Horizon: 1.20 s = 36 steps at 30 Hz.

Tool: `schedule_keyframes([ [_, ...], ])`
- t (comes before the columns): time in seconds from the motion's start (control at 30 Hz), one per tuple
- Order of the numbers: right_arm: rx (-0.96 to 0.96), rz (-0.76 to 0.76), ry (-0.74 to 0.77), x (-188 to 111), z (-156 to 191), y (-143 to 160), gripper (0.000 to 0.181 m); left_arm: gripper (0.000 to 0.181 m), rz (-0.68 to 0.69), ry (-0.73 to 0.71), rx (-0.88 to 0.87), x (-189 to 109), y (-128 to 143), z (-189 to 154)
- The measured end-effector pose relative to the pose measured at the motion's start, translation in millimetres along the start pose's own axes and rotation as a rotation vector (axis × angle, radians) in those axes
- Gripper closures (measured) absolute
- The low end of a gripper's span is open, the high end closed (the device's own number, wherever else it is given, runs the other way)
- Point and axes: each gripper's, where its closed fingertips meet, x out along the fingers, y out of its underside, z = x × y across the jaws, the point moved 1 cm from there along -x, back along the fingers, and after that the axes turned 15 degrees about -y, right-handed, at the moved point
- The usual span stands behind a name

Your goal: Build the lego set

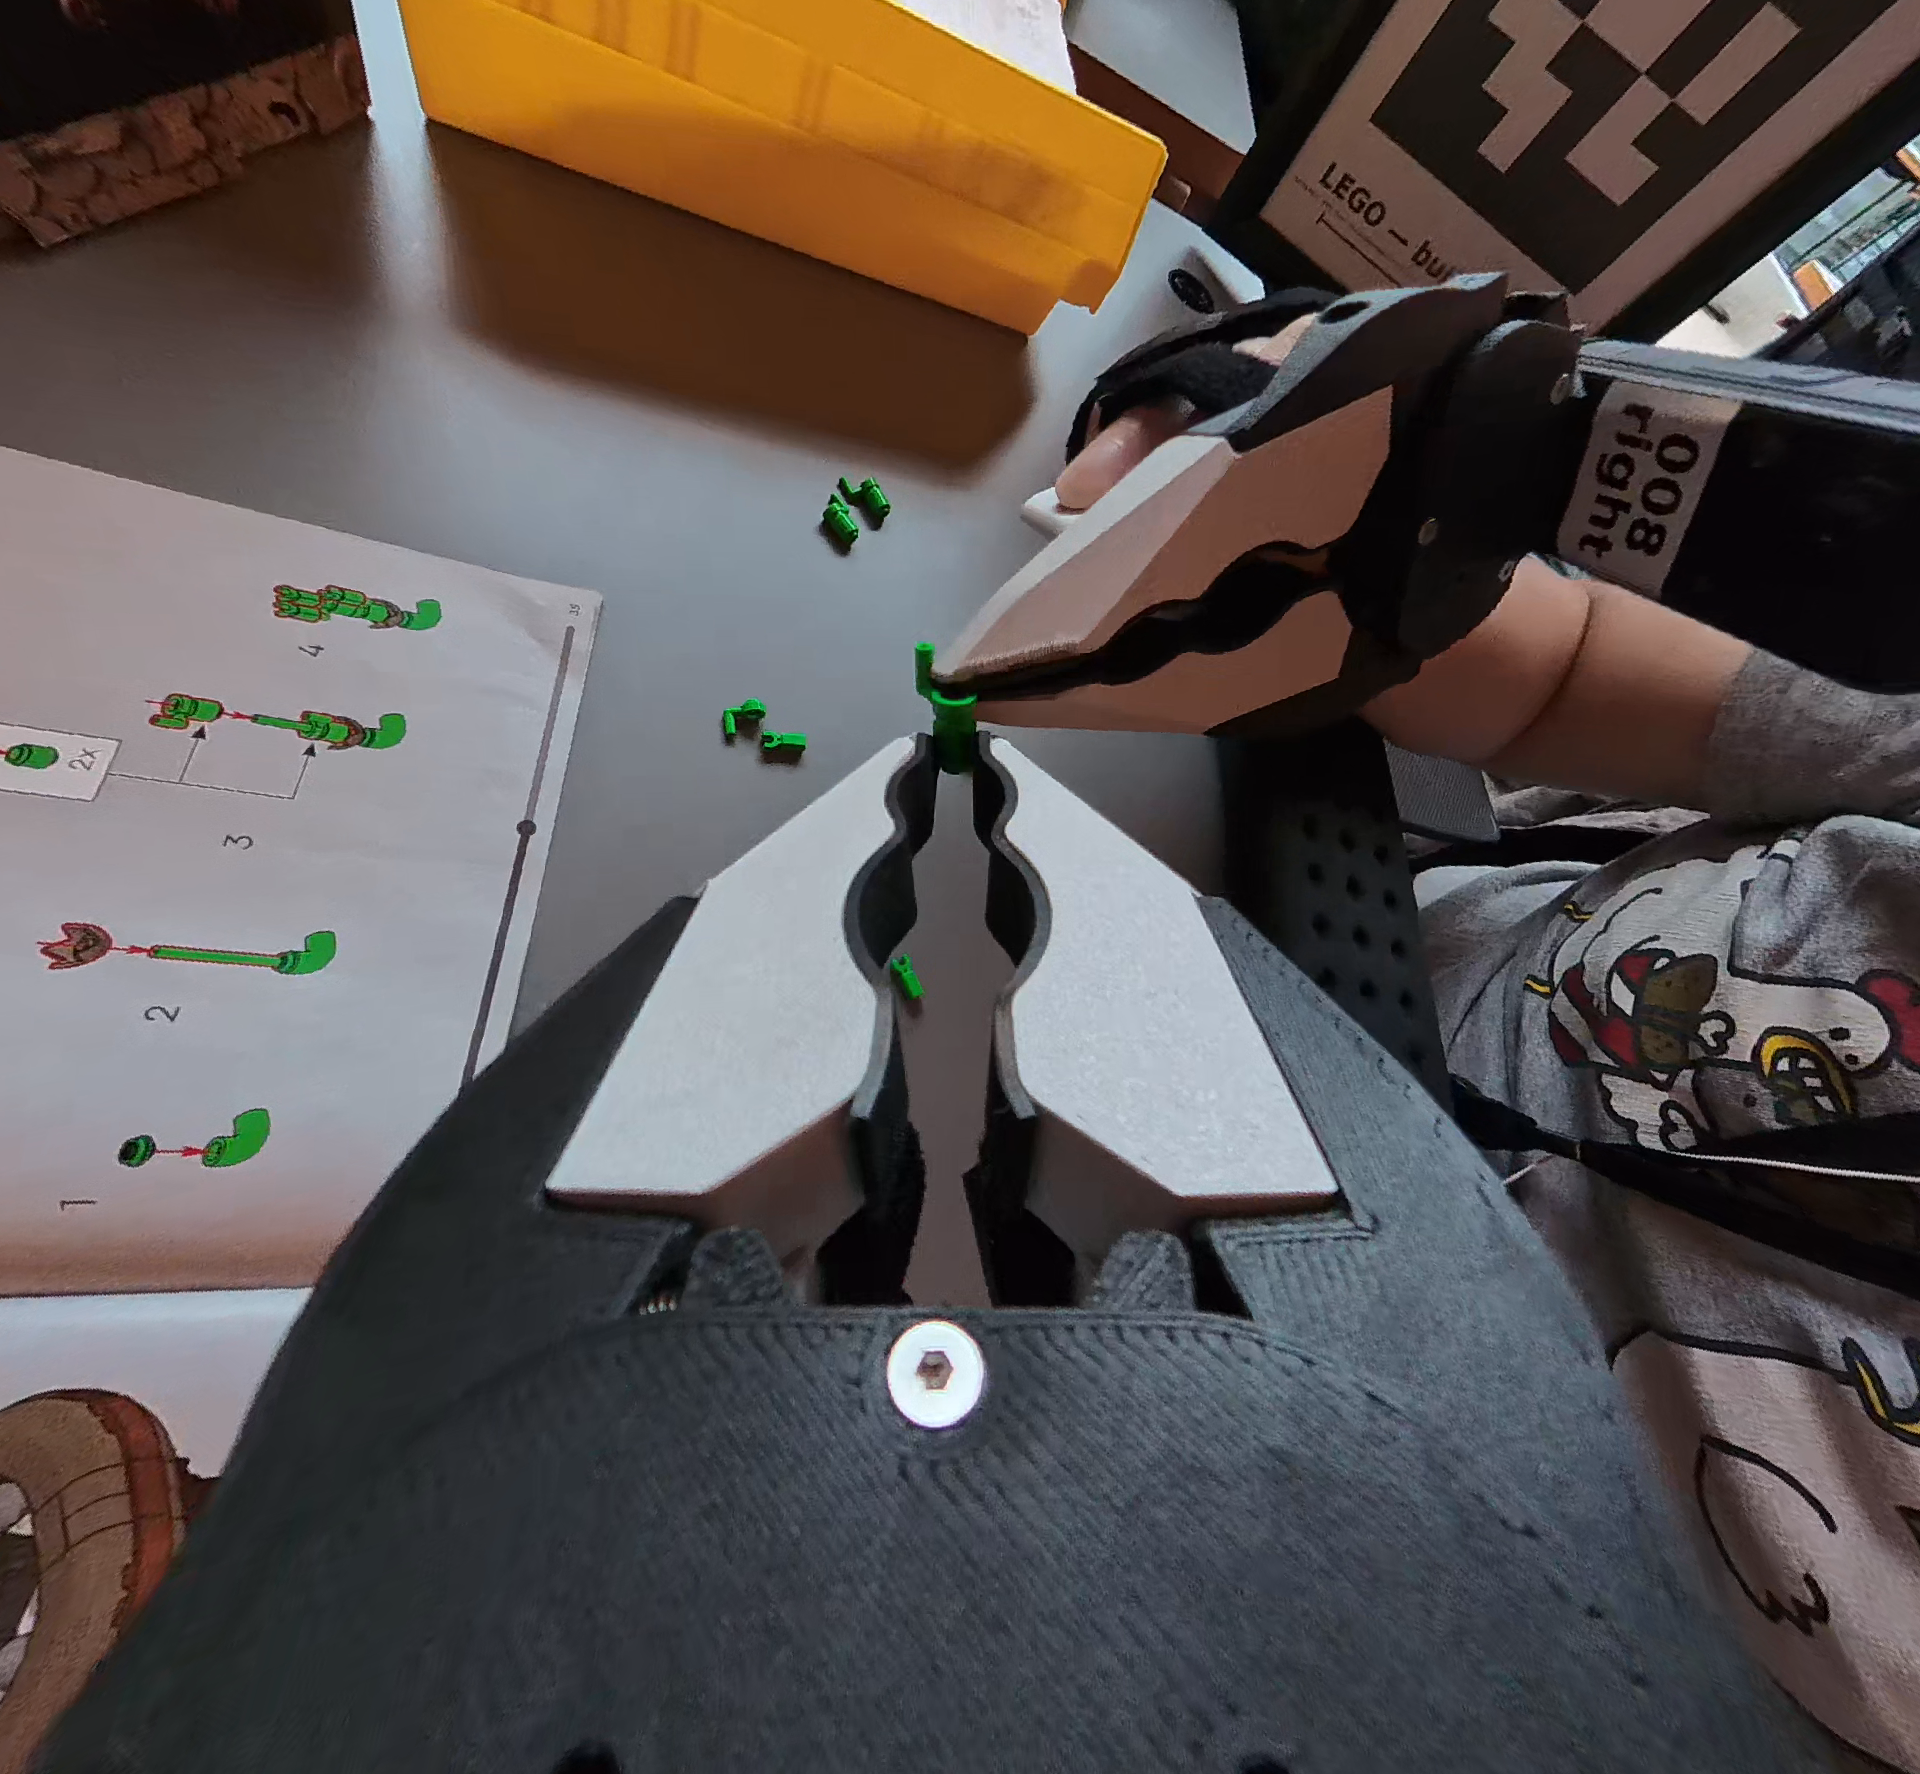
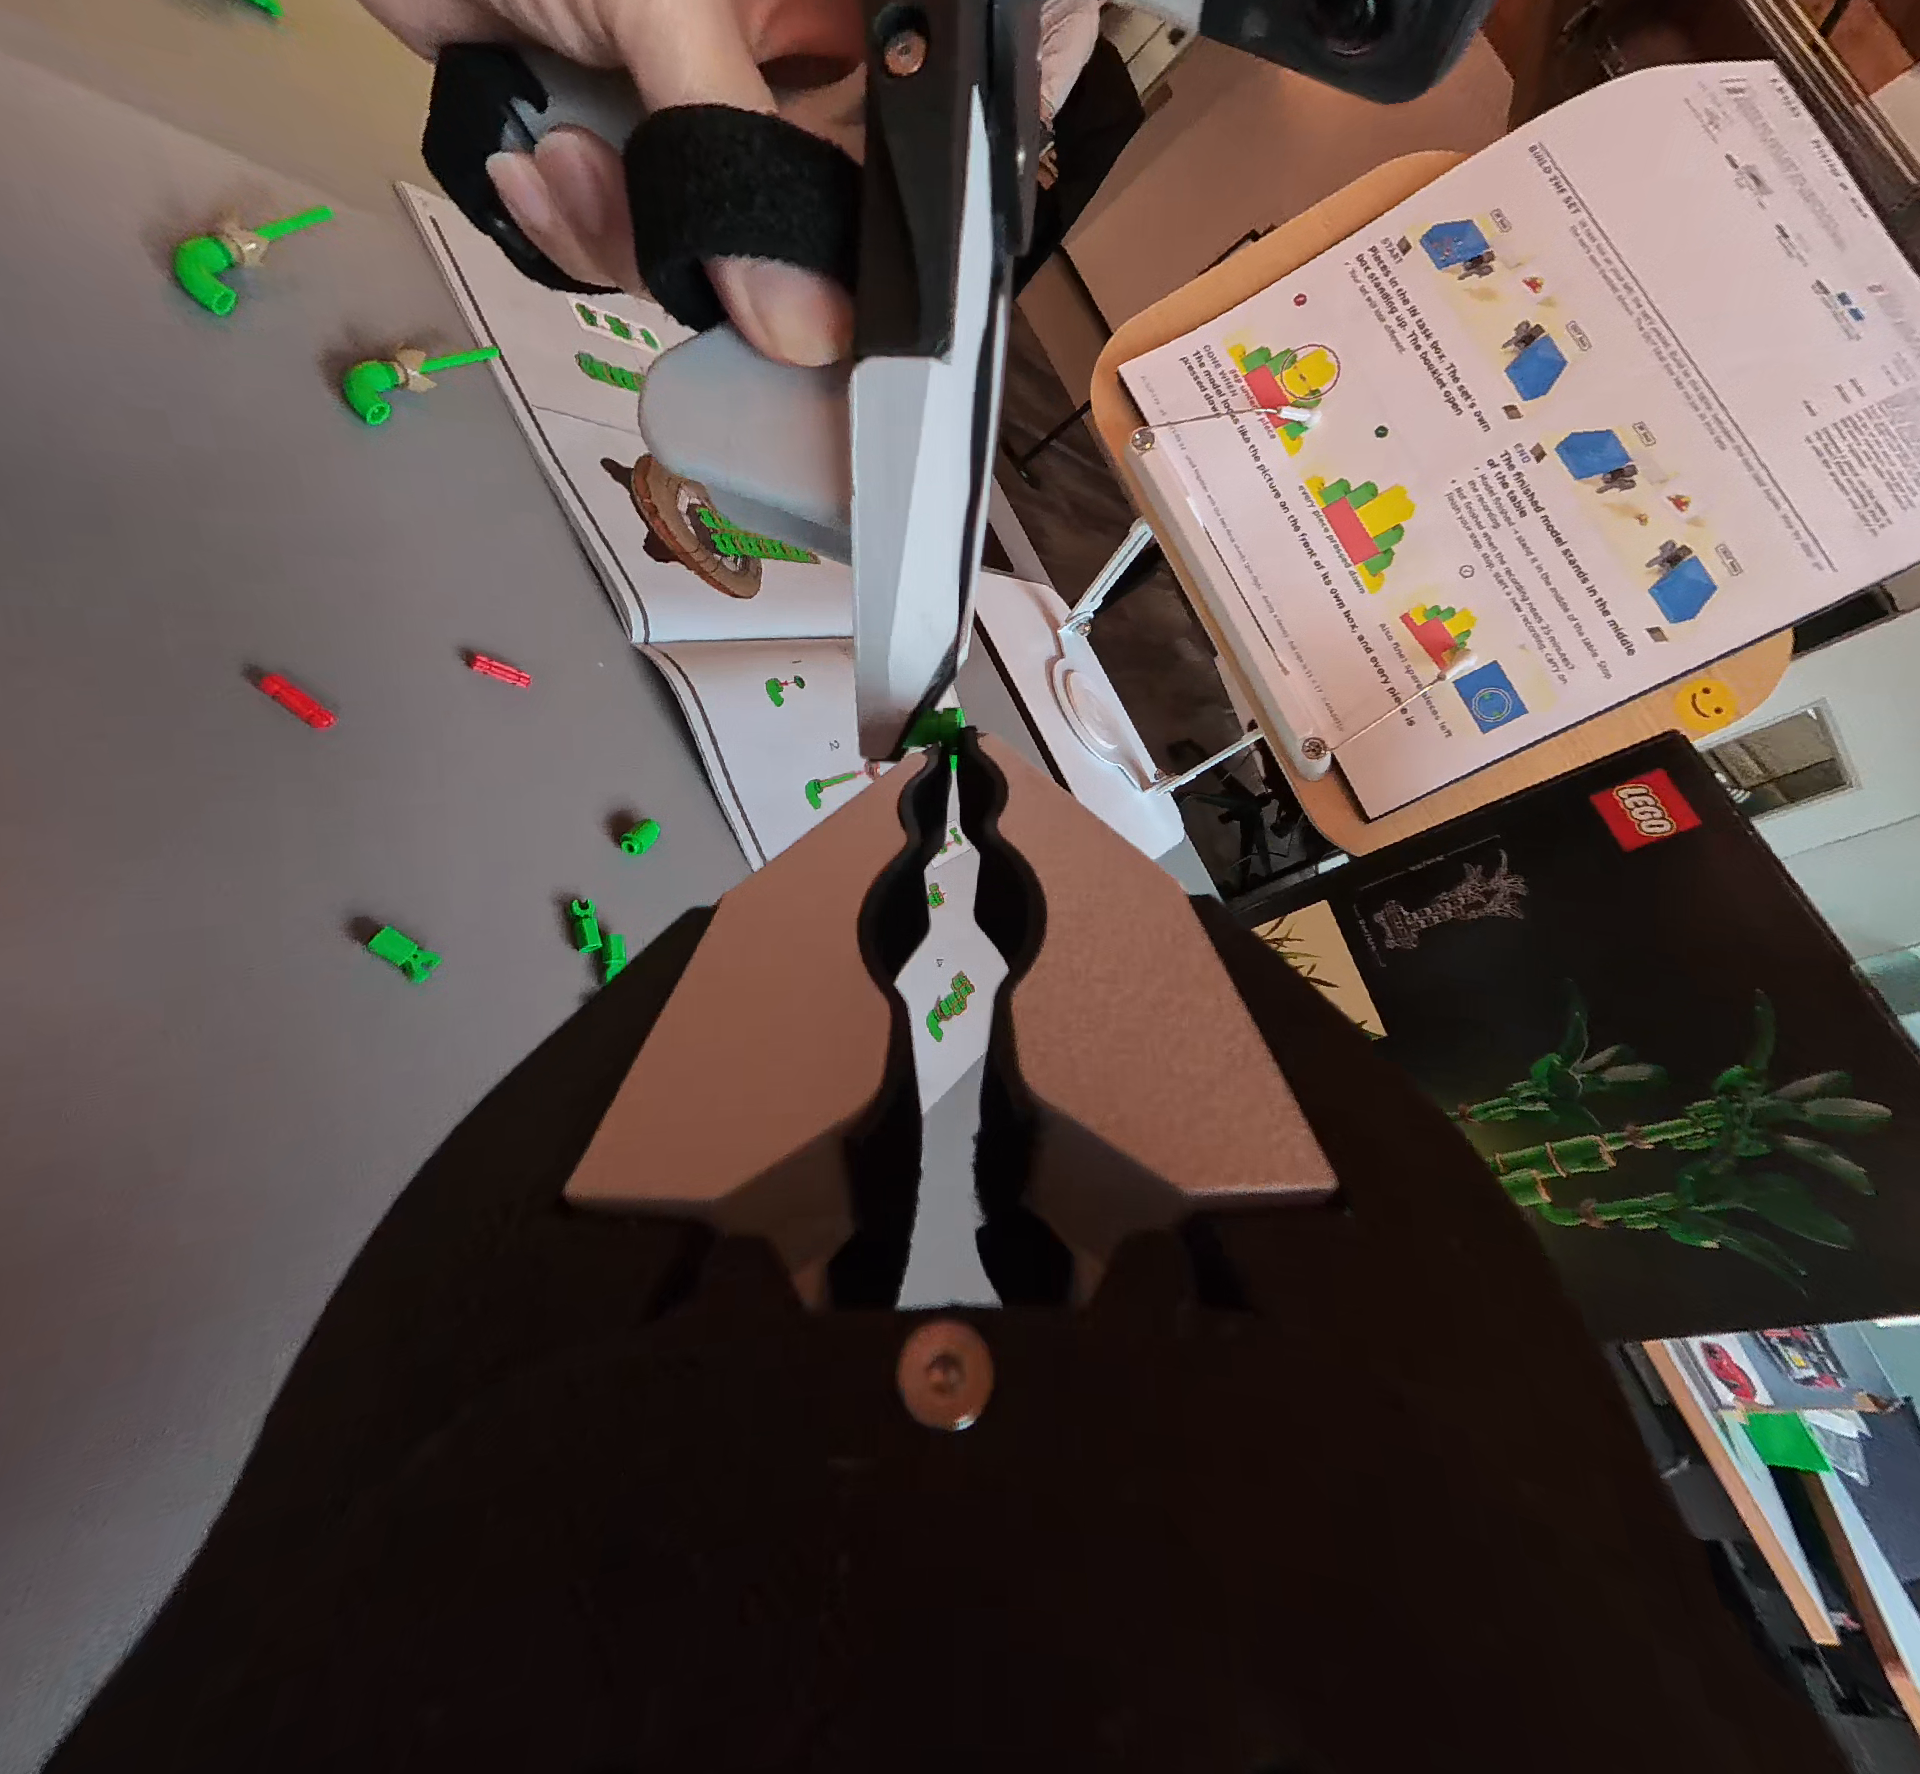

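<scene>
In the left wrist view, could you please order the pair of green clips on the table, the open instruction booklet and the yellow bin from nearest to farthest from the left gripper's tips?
From the left gripper:
1. Pair of green clips, just left of the tips.
2. Instruction booklet, farther left.
3. Yellow bin, far ahead, up-left.

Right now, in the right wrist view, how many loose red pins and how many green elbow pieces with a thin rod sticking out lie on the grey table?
Red pins: 2
Green elbow pieces with a rod: 2
Total: 4
</scene>
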Motion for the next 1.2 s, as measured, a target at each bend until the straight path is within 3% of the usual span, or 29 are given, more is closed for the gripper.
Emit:
schedule_keyframes([
  [0.3, 0.074, -0.018, -0.058, 2, 1, 6, 0.179, 0.175, 0.0, 0.062, -0.066, 3, 3, 2],
  [0.37, 0.084, -0.039, -0.037, -4, -5, 5, 0.16, 0.175, -0.017, 0.117, -0.097, 2, 0, -2],
  [0.43, 0.087, -0.058, -0.057, -9, -5, 6, 0.153, 0.175, -0.033, 0.15, -0.123, 1, -2, -5],
  [0.73, 0.001, -0.124, -0.046, -15, 1, -8, 0.153, 0.176, -0.073, 0.273, -0.195, -3, -10, -16],
  [0.93, -0.004, -0.089, -0.039, -11, 2, -4, 0.163, 0.175, -0.067, 0.268, -0.18, 1, -10, -18],
  [1.2, 0.006, -0.124, -0.014, -16, -3, -6, 0.166, 0.171, -0.153, 0.35, -0.273, -13, -23, -14],
])
